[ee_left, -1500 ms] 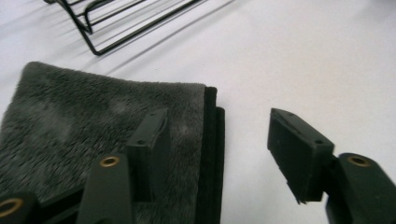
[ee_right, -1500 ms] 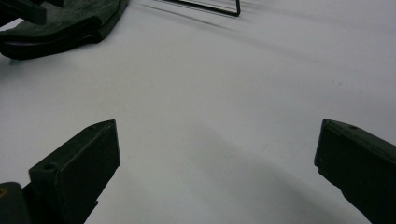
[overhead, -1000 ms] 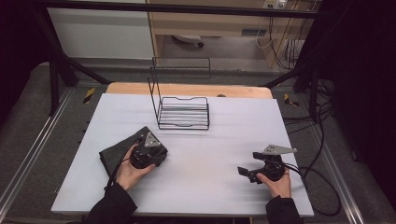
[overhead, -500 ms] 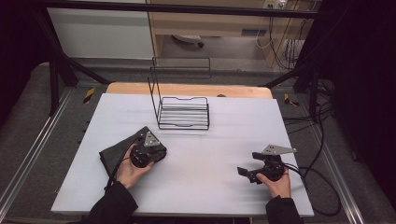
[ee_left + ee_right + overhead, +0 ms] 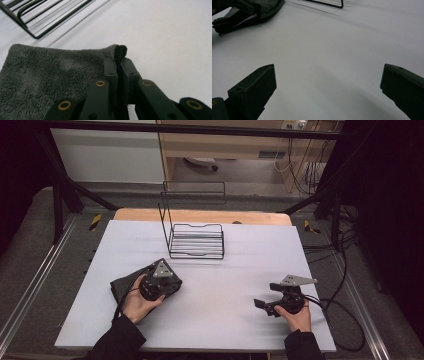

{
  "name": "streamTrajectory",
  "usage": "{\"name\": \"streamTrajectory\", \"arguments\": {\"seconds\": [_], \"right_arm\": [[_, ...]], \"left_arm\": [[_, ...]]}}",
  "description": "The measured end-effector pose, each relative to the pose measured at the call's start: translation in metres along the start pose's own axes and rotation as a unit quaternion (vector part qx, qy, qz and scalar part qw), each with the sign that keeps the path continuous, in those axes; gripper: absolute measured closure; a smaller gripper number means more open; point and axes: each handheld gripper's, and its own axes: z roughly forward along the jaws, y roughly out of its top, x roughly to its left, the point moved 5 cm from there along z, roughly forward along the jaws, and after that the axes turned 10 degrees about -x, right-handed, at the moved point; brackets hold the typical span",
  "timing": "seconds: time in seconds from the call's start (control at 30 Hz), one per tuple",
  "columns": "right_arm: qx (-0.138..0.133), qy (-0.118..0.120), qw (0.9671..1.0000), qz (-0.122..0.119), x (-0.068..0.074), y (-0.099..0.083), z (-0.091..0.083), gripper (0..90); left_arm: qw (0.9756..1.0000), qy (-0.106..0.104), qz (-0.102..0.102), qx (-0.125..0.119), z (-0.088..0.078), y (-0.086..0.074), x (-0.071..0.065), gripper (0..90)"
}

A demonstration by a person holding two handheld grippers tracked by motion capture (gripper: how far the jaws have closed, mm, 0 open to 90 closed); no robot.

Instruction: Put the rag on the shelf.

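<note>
Left gripper view: left gripper (image 5: 119, 65) clamped on right front corner of towel (image 5: 42, 77), jaws just closed | towel flat on table (image 5: 235, 270), near wire rack (image 5: 196, 240), far left of right gripper (image 5: 274, 306), jaws apart, empty | Count: towel 1, rack 1, grippers 2.

table top: a white sheet (image 5: 240, 270) covers nearly the whole surface, smooth and bare across its middle
far edge: a strip of light wood (image 5: 200, 216) shows beyond the white sheet
wire rack (image 5: 196, 240): black, stands on the sheet near the far edge, its tall back frame upright at its left
dark grey towel (image 5: 42, 75): fleecy, lies flat on the sheet at the near left, well apart from the rack, one corner lifted off the surface
</note>
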Motion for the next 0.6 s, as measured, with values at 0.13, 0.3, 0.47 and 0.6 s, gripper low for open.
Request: {"name": "streamTrajectory", "arguments": {"seconds": [0.13,0.3,0.47,0.6], "right_arm": [[0.000,0.000,1.0000,0.001,0.000,0.000,0.000,1.0],[-0.001,0.001,1.0000,0.003,0.001,0.000,0.000,1.0],[-0.002,0.001,1.0000,0.000,0.001,0.000,0.000,1.1],[-0.001,0.001,1.0000,0.001,0.001,0.001,0.000,1.1]], "left_arm": [[0.9997,-0.021,0.007,-0.006,0.000,0.007,-0.010,84.1],[0.9985,-0.050,-0.003,-0.022,0.003,0.020,-0.026,84.0],[0.9975,-0.065,-0.015,-0.023,0.015,0.030,-0.041,83.9],[0.9969,-0.074,-0.019,-0.019,0.027,0.035,-0.052,83.8]]}}
